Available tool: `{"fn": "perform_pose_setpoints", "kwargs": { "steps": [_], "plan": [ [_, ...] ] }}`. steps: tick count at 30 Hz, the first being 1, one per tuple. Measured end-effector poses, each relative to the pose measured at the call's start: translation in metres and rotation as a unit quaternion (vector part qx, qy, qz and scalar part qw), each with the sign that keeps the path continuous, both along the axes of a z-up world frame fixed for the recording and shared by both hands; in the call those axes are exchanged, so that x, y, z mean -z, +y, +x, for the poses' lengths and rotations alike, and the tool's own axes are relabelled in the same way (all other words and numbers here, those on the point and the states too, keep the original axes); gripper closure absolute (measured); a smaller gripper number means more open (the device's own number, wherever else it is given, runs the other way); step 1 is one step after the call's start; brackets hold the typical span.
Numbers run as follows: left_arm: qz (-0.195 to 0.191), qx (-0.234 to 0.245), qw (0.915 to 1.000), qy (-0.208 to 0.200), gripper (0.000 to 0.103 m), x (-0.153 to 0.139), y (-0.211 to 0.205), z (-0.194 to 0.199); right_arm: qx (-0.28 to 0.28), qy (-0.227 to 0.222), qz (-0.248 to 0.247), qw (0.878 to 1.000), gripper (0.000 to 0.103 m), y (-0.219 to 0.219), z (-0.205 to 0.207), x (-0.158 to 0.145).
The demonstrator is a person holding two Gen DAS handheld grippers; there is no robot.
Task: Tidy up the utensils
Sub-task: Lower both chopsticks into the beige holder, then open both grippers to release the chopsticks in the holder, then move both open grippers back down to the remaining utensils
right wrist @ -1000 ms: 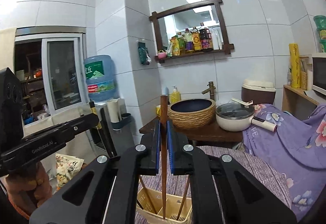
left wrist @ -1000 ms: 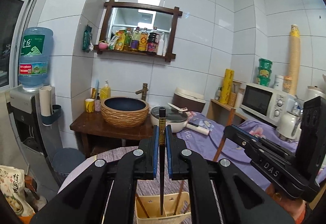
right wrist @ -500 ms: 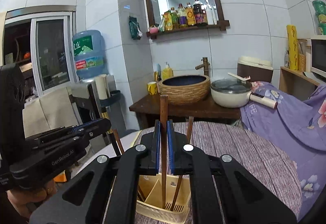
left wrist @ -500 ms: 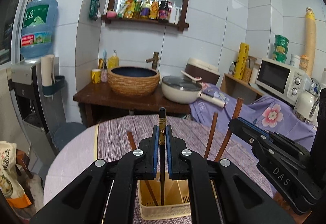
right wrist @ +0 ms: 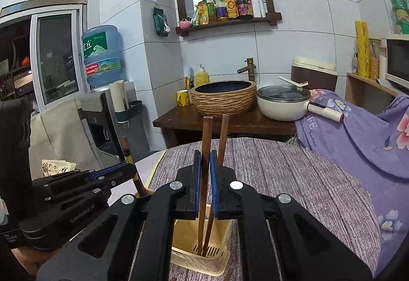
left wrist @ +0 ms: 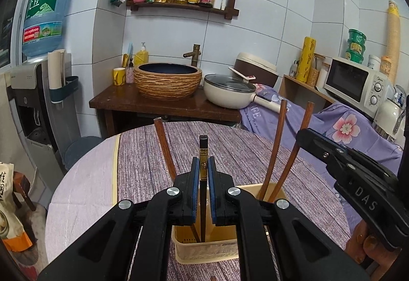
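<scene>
- Left claw [left wrist: 203, 173]: pads pressed tight on a dark chopstick [left wrist: 203, 153], which stands upright with its lower end down in the cream utensil basket [left wrist: 204, 253].
- Right claw [right wrist: 205, 173]: likewise clamped on a brown chopstick [right wrist: 206, 135], its tip inside the same basket.
- The basket sits at the near edge of the round surface [left wrist: 143, 153], which is covered by a purple striped cloth.
- More brown chopsticks [left wrist: 276, 148] lean in the basket.
- Beyond the far edge: a woven basin [left wrist: 167, 83] and a cream pot [left wrist: 228, 95] on a dark wooden stand.
</scene>
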State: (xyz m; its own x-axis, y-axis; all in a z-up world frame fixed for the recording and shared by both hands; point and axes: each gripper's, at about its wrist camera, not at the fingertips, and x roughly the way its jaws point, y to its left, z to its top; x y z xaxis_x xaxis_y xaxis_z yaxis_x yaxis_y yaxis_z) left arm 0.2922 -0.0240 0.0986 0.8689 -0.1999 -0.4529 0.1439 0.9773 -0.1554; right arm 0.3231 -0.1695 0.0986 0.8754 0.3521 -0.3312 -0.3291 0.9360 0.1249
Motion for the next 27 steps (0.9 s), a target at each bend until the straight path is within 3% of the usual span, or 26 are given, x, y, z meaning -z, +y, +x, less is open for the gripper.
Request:
{"fn": "perform_pose_setpoints", "kwargs": {
  "steps": [1,3,4,5,11,15,21,27],
  "plan": [
    [-0.003,0.001,1.0,-0.003,0.092,-0.001,0.001,-0.002,0.001,0.0,-0.002,1.0,0.095,0.0,0.0,0.0],
    [-0.004,-0.001,0.9999,-0.01,0.071,-0.003,0.003,-0.008,0.005,-0.007,-0.005,1.0,0.088,-0.002,-0.004,-0.001],
    [-0.004,-0.002,0.9999,-0.015,0.059,-0.004,0.004,-0.013,0.007,-0.012,-0.005,1.0,0.073,-0.003,-0.007,-0.001],
    [-0.003,-0.002,0.9998,-0.021,0.055,-0.005,0.005,-0.018,0.011,-0.017,-0.006,1.0,0.058,-0.006,-0.011,-0.001],
    [0.0,-0.011,0.9995,-0.031,0.031,0.004,0.013,-0.051,0.014,-0.034,-0.009,0.999,0.056,-0.018,-0.046,0.004],
    [-0.002,-0.014,0.9999,-0.009,0.025,0.022,0.019,-0.069,0.006,-0.008,-0.005,1.0,0.056,-0.026,-0.064,0.021],
    [0.016,-0.001,0.9984,0.054,0.025,0.07,0.018,-0.083,0.006,0.063,-0.024,0.998,0.056,-0.03,-0.078,0.07],
    [0.012,0.023,0.9912,0.129,0.033,0.122,0.013,-0.089,0.011,0.144,-0.033,0.989,0.056,-0.03,-0.08,0.128]
  ]
}}
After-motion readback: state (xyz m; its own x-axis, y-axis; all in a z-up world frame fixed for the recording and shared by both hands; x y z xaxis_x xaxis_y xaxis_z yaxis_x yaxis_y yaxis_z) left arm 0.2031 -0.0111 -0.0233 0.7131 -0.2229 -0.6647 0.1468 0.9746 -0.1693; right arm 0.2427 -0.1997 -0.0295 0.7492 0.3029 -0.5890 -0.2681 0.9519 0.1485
